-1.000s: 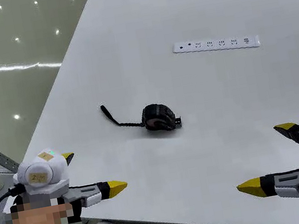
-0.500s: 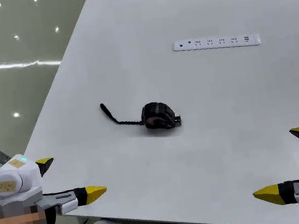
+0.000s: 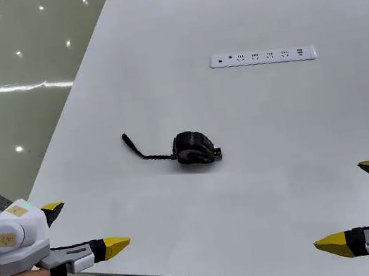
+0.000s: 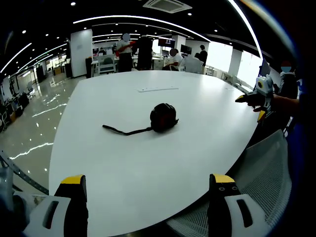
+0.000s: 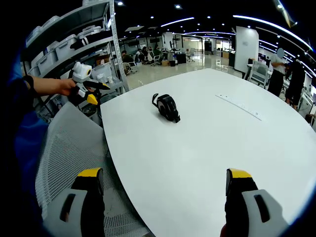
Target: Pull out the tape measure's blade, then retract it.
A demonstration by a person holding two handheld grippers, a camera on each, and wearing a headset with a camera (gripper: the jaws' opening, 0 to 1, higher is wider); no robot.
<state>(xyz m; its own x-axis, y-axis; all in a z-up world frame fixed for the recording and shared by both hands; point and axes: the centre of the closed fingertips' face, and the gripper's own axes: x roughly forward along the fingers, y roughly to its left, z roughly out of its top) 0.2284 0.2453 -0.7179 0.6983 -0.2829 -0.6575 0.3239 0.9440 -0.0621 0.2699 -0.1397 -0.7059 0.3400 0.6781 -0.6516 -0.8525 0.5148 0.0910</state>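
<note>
A black tape measure (image 3: 195, 147) lies on the white table (image 3: 261, 124), its wrist strap (image 3: 138, 150) trailing to the left and its blade tucked in. The left gripper view has the tape measure (image 4: 163, 116) ahead; the right gripper view has the tape measure (image 5: 168, 107) ahead too. My left gripper (image 3: 86, 227) is open at the table's near left edge, far from the tape measure. My right gripper (image 3: 353, 204) is open at the near right, nothing between its fingers. In the left gripper view the right gripper (image 4: 254, 101) appears at the right.
A white power strip (image 3: 262, 57) lies at the far side of the table. A mesh chair (image 5: 64, 148) stands beside the near edge. Shelving (image 5: 84, 44) with bins rises behind the left hand. People stand at the far end of the room.
Both grippers have drawn back toward me and lower, away from the tape measure. The tape measure has not moved; the view has shifted slightly.
</note>
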